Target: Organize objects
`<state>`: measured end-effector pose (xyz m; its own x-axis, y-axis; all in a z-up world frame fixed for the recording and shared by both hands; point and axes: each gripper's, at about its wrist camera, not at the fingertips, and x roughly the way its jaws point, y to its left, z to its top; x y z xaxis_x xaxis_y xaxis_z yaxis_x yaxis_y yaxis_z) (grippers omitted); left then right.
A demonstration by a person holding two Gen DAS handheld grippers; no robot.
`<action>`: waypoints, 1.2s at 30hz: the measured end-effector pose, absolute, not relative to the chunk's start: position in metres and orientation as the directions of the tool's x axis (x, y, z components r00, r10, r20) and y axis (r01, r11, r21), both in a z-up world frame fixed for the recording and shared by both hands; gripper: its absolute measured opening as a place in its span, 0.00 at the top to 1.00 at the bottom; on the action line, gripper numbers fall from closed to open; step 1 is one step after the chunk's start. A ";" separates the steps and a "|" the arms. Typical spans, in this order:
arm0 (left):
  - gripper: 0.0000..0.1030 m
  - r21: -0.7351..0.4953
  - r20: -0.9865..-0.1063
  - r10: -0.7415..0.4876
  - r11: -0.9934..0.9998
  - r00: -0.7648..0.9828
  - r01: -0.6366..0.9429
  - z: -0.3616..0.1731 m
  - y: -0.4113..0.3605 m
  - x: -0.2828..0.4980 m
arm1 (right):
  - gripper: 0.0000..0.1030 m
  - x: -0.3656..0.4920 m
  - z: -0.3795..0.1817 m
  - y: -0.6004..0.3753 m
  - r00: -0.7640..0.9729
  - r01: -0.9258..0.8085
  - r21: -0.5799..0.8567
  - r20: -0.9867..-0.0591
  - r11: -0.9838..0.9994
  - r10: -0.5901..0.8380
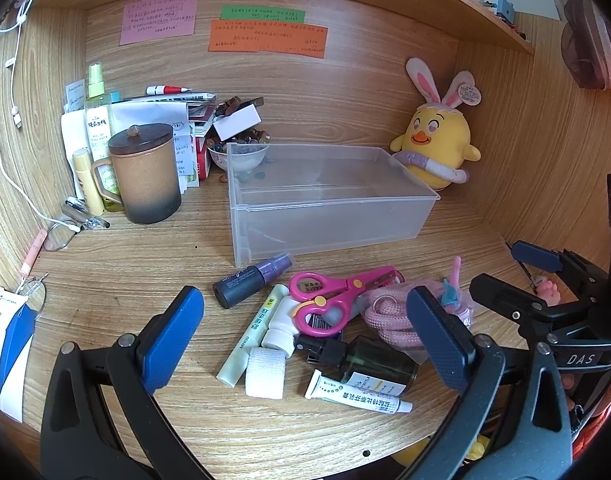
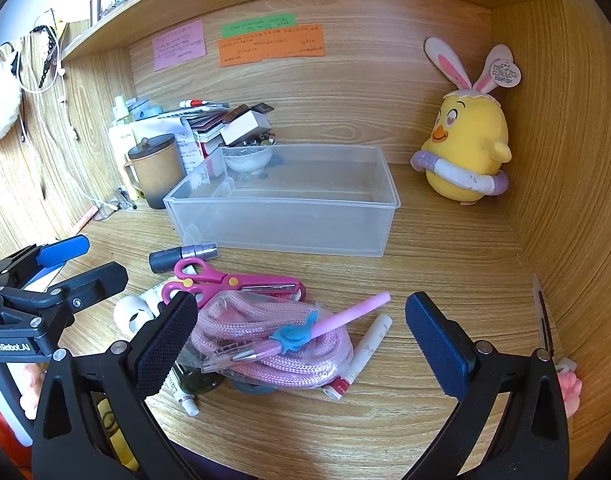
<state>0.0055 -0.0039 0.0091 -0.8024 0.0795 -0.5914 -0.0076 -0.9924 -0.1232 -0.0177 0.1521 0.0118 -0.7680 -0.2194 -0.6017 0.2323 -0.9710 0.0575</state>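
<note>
Clear plastic, the storage box (image 2: 289,208) stands empty at the back of the wooden desk (image 2: 445,272), and the clutter to be sorted lies in a heap just in front of it. Both tongs hang open and hold nothing: the left tongs (image 1: 305,332) over the scissors (image 1: 337,296), the white roll (image 1: 264,372) and the dark bottle (image 1: 369,364); the right tongs (image 2: 301,340) around the bagged pink cord (image 2: 265,344) with a pink pen (image 2: 329,324) lying across it.

The likely step is a first pick into the box. It would go best to take what lies on top: the pen rests loose on the bag, so lifting the cord first could send it rolling. The right tongs should close across the pen's barrel, near the blue clip, then lift straight up before crossing the box's near wall.
</note>
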 end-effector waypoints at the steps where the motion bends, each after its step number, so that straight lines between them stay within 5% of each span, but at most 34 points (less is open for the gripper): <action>1: 0.00 -0.124 -0.591 0.081 -0.992 -0.802 -0.008 0.009 -0.004 0.006 | 0.00 -0.018 0.012 0.152 -0.768 0.232 0.057 -0.602 -0.971 -0.219; 36: 0.00 -0.139 -0.609 0.101 -0.990 -0.787 -0.020 0.006 -0.006 0.003 | 0.00 -0.018 0.011 0.152 -0.759 0.223 0.086 -0.610 -0.971 -0.228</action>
